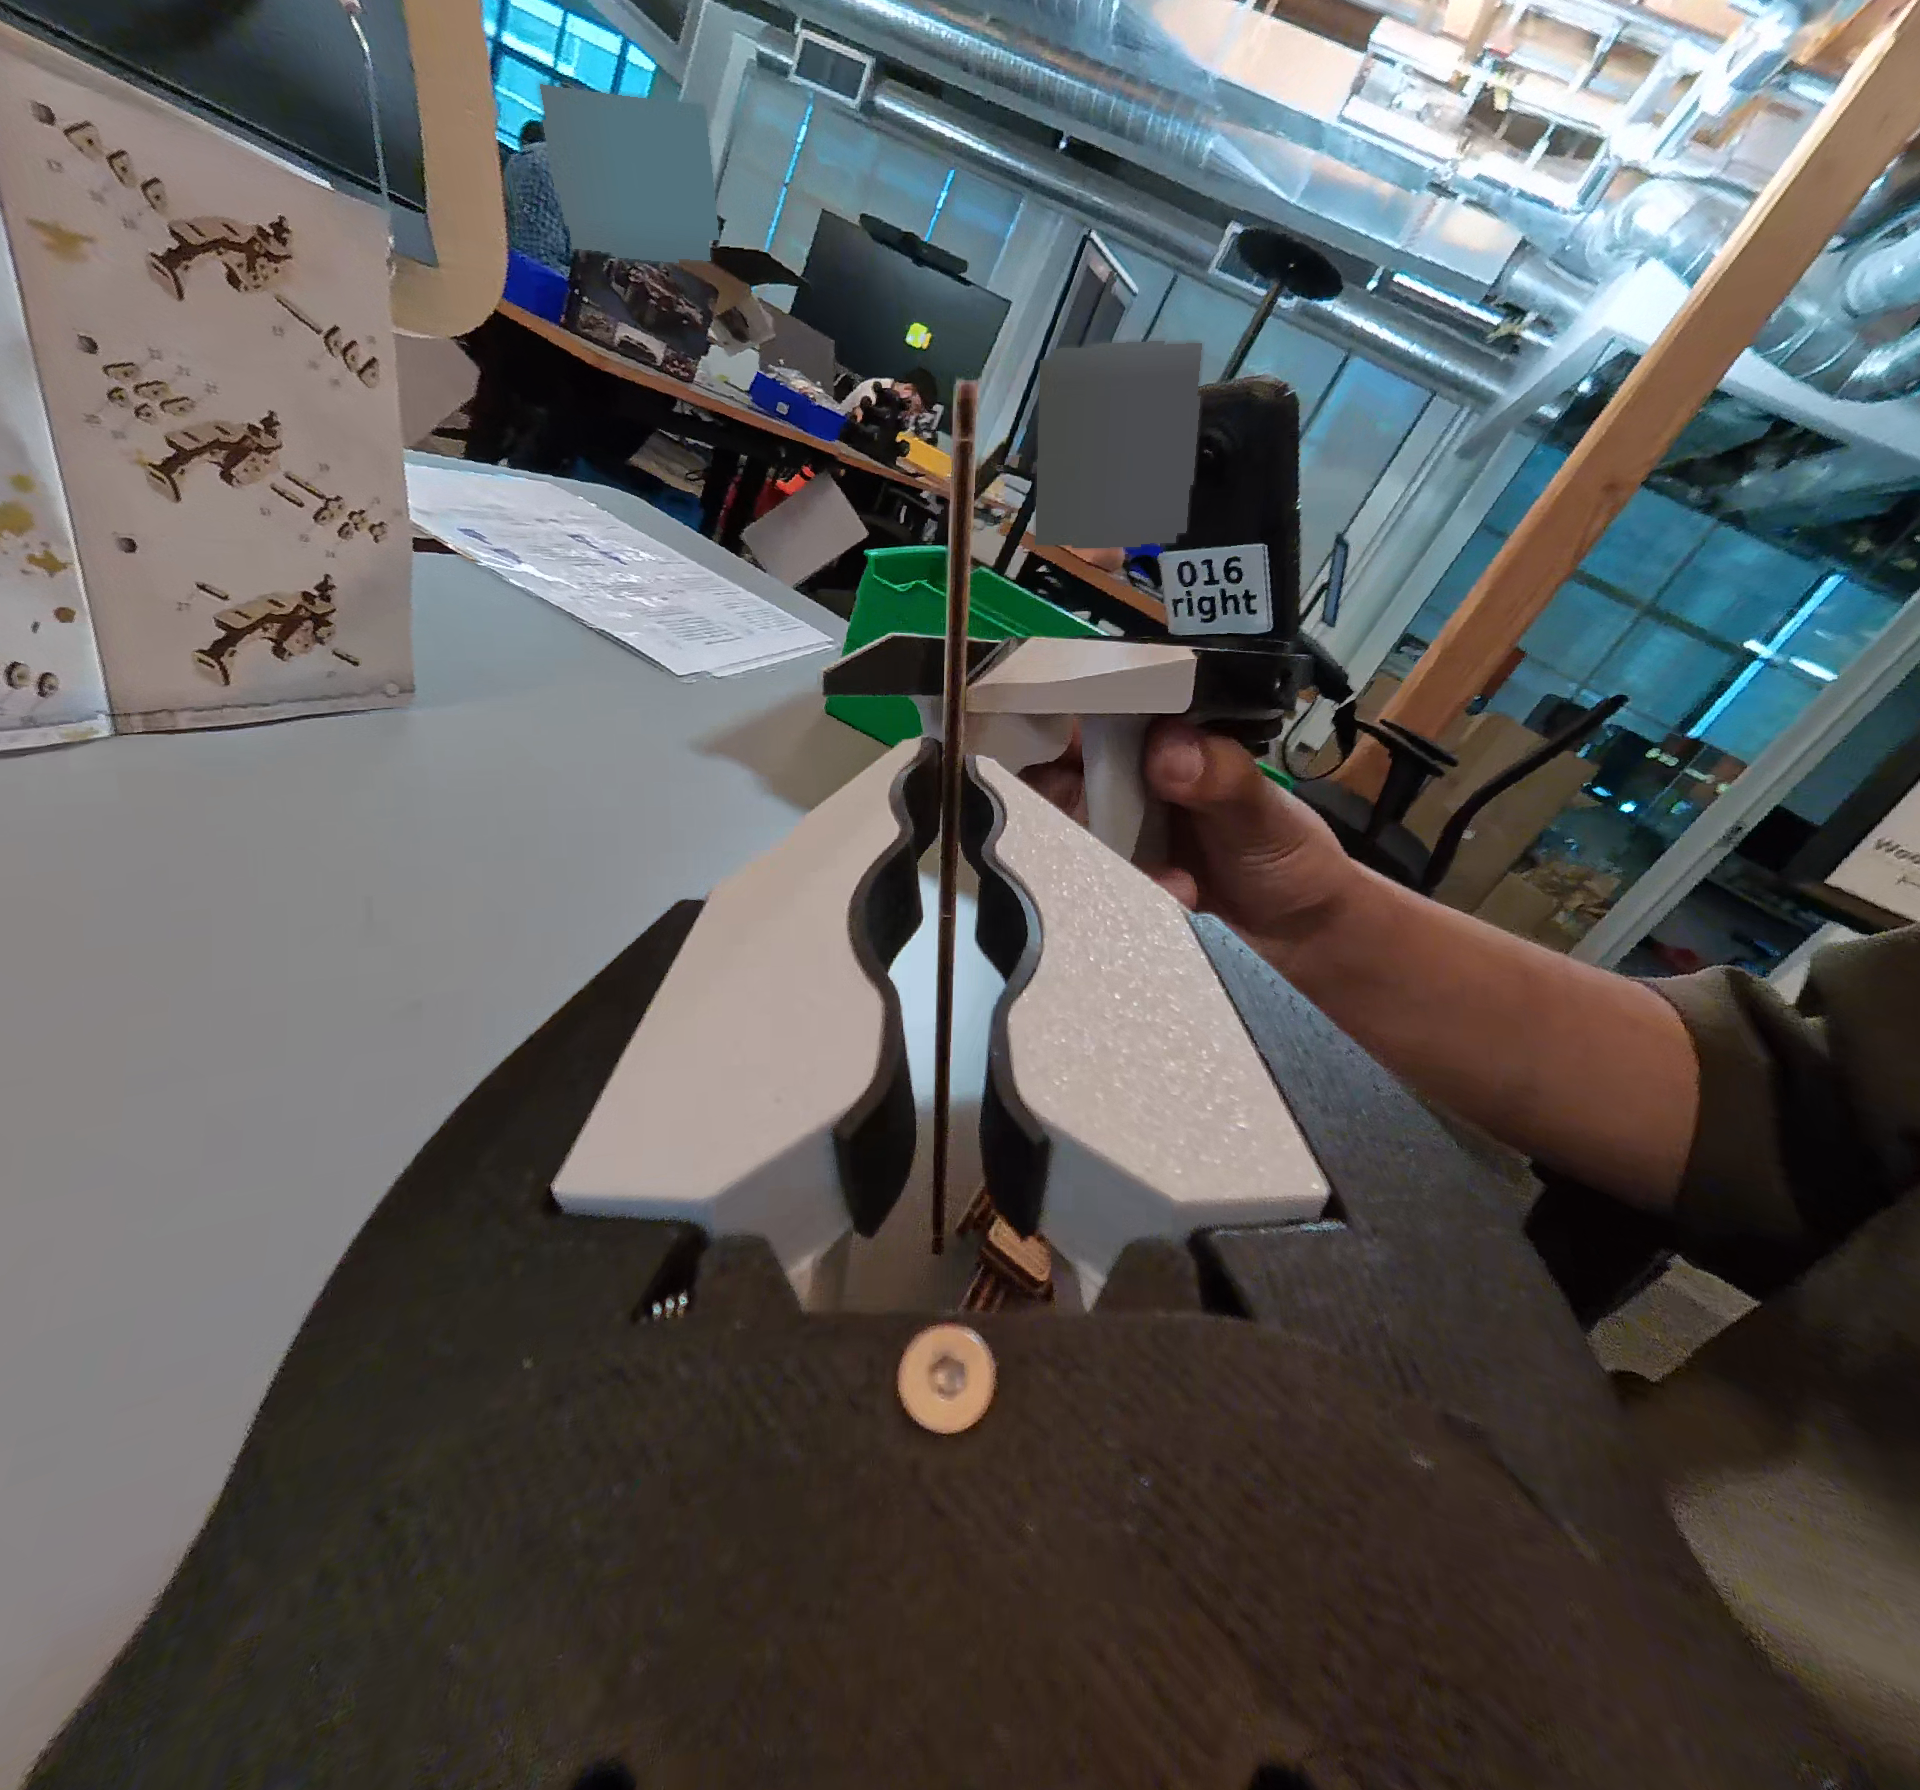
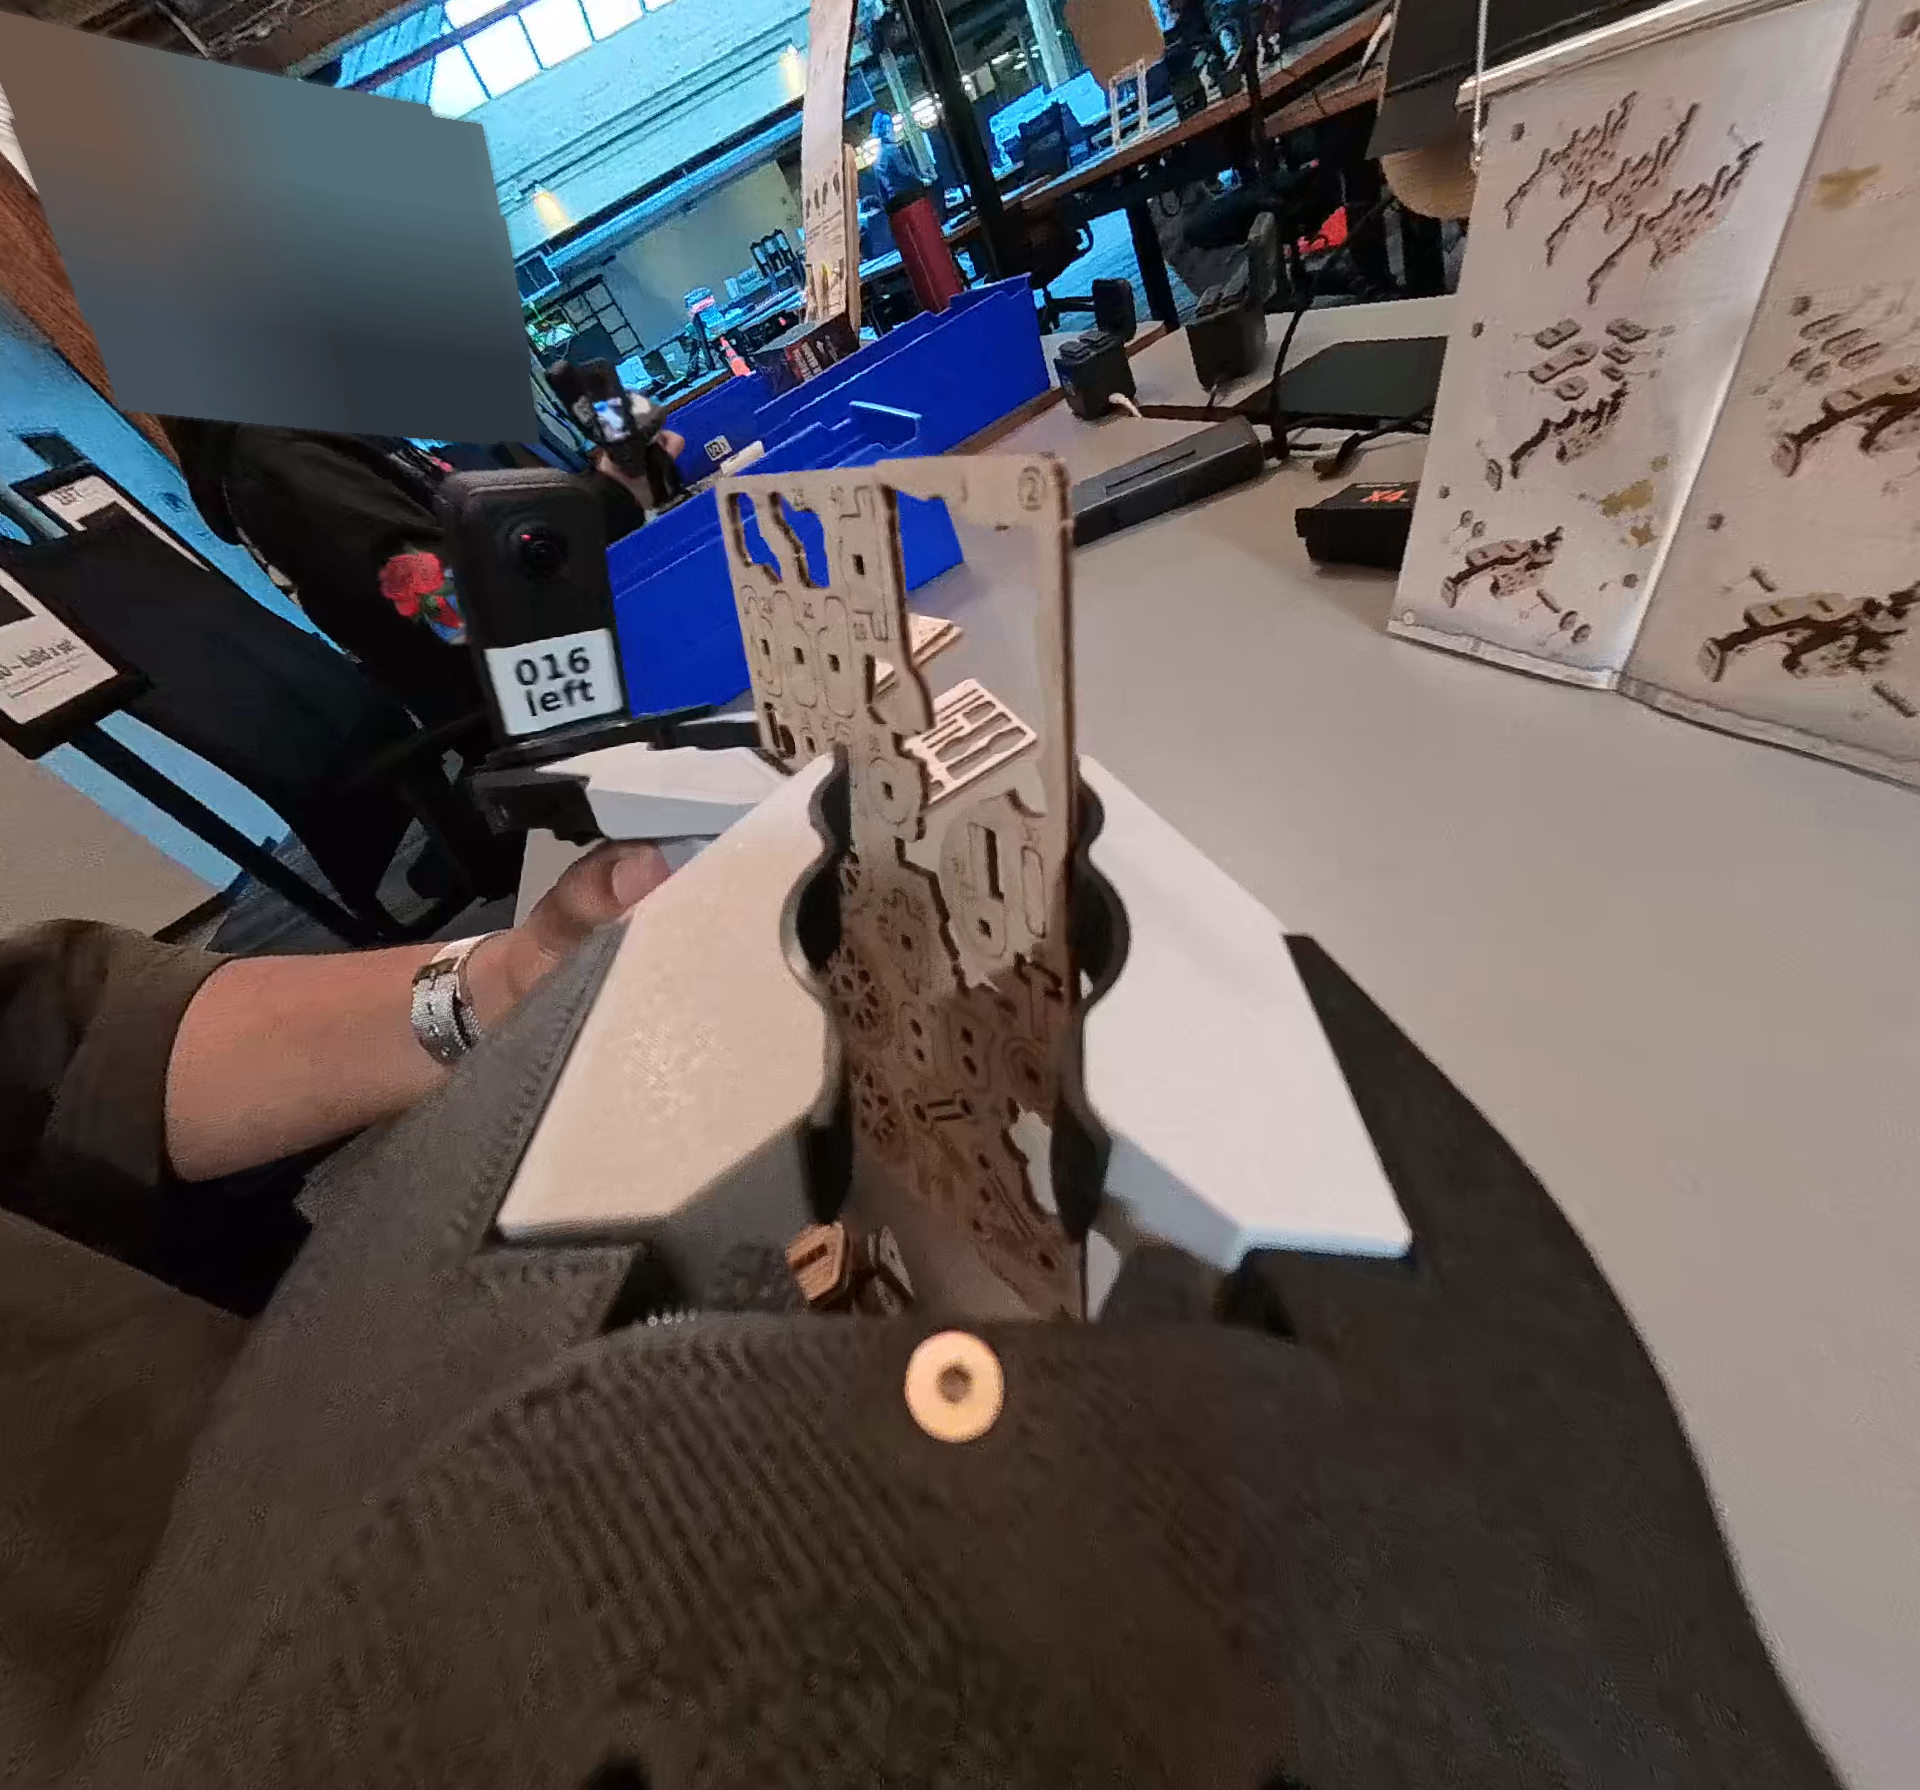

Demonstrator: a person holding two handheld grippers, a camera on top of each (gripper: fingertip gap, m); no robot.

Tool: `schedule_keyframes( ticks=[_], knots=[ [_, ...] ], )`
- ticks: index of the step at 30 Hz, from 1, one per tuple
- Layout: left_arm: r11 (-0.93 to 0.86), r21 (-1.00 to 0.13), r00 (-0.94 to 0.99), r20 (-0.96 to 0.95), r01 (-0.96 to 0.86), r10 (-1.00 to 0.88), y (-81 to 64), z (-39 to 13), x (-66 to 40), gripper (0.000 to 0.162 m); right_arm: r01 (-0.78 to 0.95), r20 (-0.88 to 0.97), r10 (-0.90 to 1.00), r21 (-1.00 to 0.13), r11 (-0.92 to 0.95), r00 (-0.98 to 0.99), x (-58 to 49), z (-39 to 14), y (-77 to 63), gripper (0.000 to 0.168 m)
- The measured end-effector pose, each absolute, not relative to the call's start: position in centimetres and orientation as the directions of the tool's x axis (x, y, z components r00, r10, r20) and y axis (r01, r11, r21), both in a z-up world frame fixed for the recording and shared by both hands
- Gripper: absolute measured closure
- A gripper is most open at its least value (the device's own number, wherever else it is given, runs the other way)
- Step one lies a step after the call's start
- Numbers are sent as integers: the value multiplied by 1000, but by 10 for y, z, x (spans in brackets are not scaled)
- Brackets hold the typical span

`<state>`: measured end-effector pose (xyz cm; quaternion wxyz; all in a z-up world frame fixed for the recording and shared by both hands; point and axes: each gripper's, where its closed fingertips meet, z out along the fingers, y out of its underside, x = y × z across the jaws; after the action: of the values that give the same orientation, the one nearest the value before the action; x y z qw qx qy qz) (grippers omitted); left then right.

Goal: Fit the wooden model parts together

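Wooden parts sheet (image 2: 966, 805): standing upright above the grey table (image 1: 260, 909), long axis vertical, left gripper (image 1: 943, 764) pinching its thin edge nearly closed, right gripper (image 2: 961, 795) crossing at right angles, spanning its width.

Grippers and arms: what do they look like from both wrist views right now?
Both grippers are alike: light grey wedge-shaped fingers with wavy black pads, on a textured black body with one silver screw. The right gripper and the left gripper each carry a black camera and a white label. The person wears dark olive sleeves and a silver watch.
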<state>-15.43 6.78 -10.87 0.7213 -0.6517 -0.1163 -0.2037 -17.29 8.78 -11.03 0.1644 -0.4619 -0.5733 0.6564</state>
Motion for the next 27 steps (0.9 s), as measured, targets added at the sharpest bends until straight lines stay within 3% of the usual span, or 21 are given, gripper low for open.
schedule_keyframes(
  ticks=[1,16,22,27],
  knots=[
    [61,-899,897,423,433,-128,68,-110,-155,161,316,-417,753,-904,-286,-510,-173,-112,89,129],
    [68,-925,927,370,373,-54,69,-111,-159,160,307,-386,819,-912,-271,-424,-177,-112,91,129],
    [141,-774,778,574,617,-257,60,-98,-160,162,333,-481,676,-876,-348,-558,-166,-106,84,134],
    [134,-764,759,572,631,-311,58,-94,-154,162,415,-580,542,-814,-406,-608,-158,-110,75,143]
  ],
)
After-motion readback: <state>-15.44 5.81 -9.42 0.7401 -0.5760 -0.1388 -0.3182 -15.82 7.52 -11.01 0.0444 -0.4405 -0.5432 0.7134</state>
